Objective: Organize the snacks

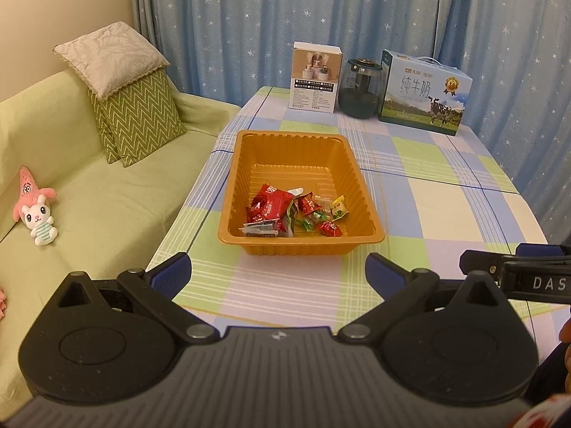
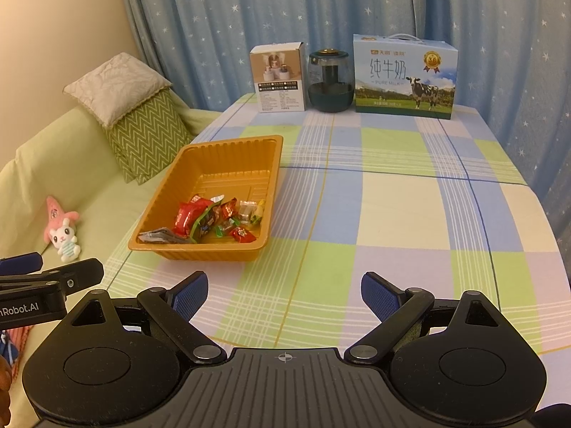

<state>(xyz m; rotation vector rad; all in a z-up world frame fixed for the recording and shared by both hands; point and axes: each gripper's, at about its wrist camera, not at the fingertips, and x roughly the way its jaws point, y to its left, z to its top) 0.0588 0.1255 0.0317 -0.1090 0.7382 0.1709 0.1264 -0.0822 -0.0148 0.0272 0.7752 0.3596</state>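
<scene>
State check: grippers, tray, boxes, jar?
Left gripper: open, empty.
Right gripper: open, empty.
Orange ribbed plastic tray: upright, wrapped snacks at near end.
Milk carton box: upright, closed.
Small white box: upright, closed.
Dark glass jar: lidded.

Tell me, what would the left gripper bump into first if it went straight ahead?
Probably the orange tray. The open left gripper points right at its near wall, with only bare tablecloth between, though the depth is hard to judge.
</scene>
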